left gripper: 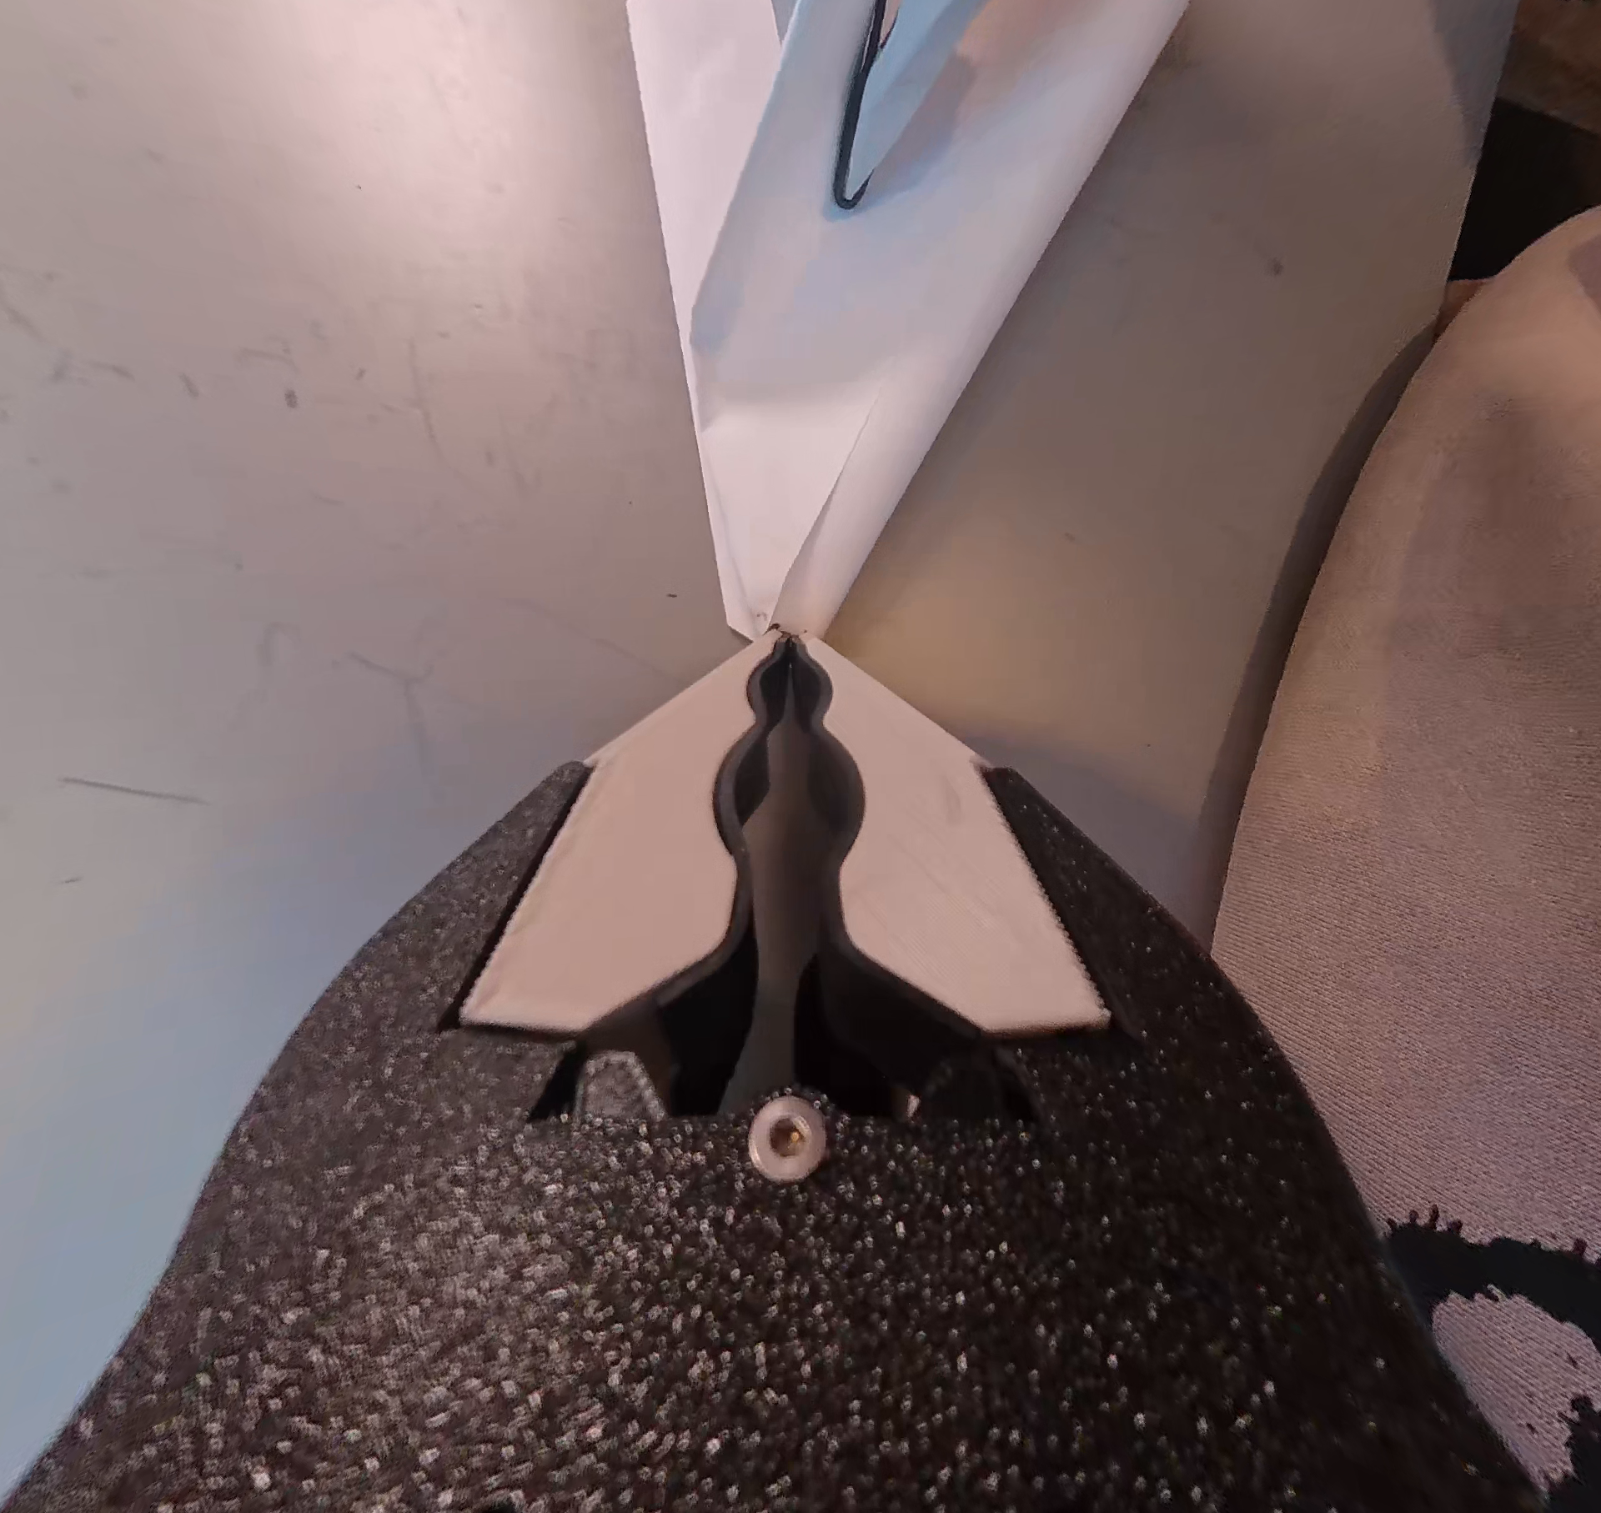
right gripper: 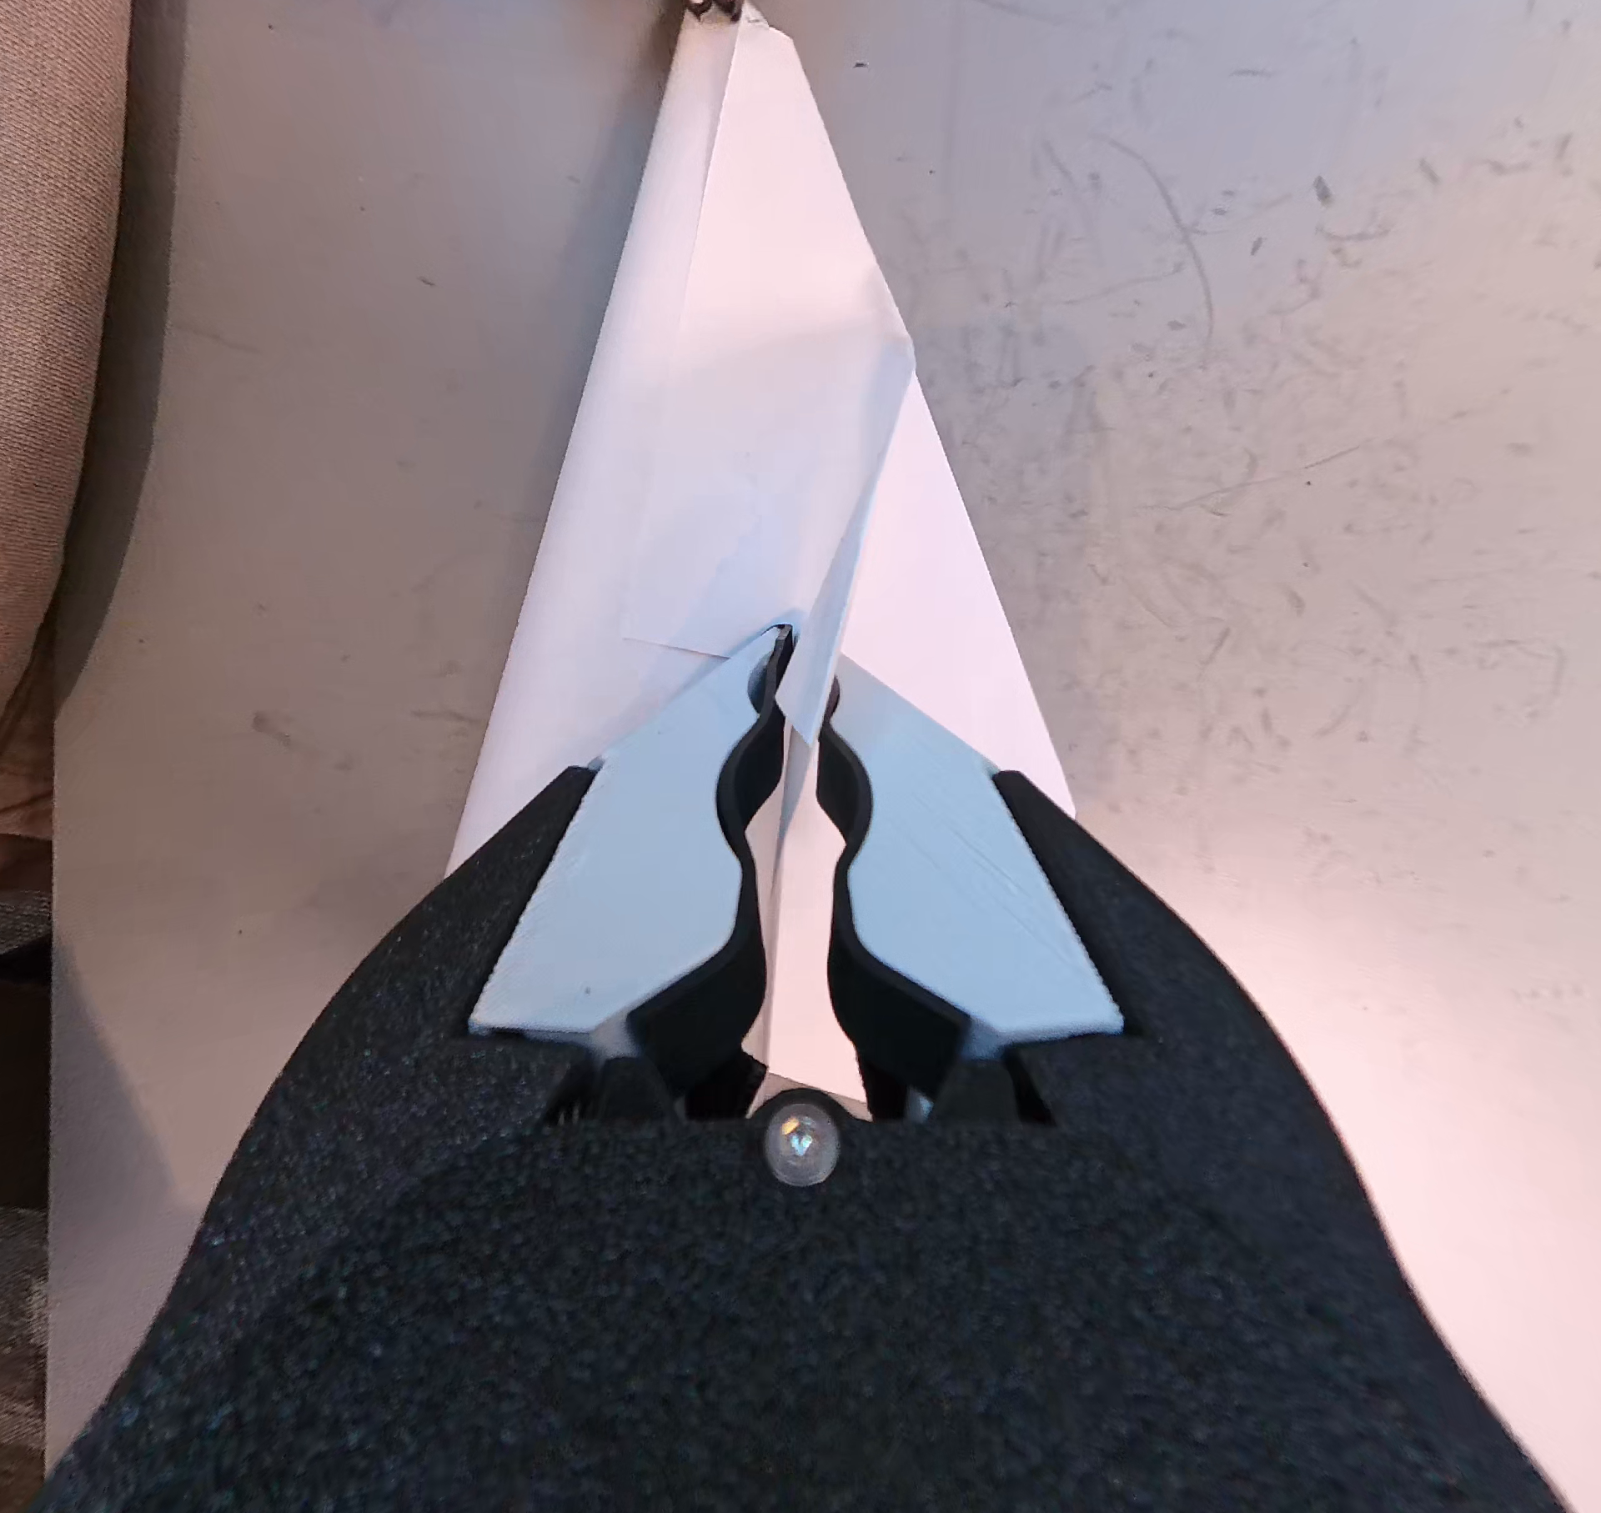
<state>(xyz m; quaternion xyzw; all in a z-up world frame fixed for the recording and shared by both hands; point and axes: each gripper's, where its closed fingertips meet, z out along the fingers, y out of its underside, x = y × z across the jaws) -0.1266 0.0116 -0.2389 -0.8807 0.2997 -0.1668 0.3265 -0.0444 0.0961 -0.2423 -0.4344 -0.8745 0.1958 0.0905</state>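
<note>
Left wrist view: my left tongs [left gripper: 784,644] pinch the folded paper's [left gripper: 866,302] pointed tip, closed tight; my right tongs [right gripper: 788,649] clamp its far end, stretched above the scuffed bench [right gripper: 1256,345].

It looks like a lived-in room, perhaps a home or a lounge, though that is not certain. A scuffed, scratched off-white tabletop [right gripper: 1256,345] fills most of both views, marked like a well-used work surface. Along its edge sits a beige upholstered cushion of soft fabric [left gripper: 1429,692], like a sofa or padded chair. A folded white paper sheet [right gripper: 736,432] lies over the tabletop.
</note>
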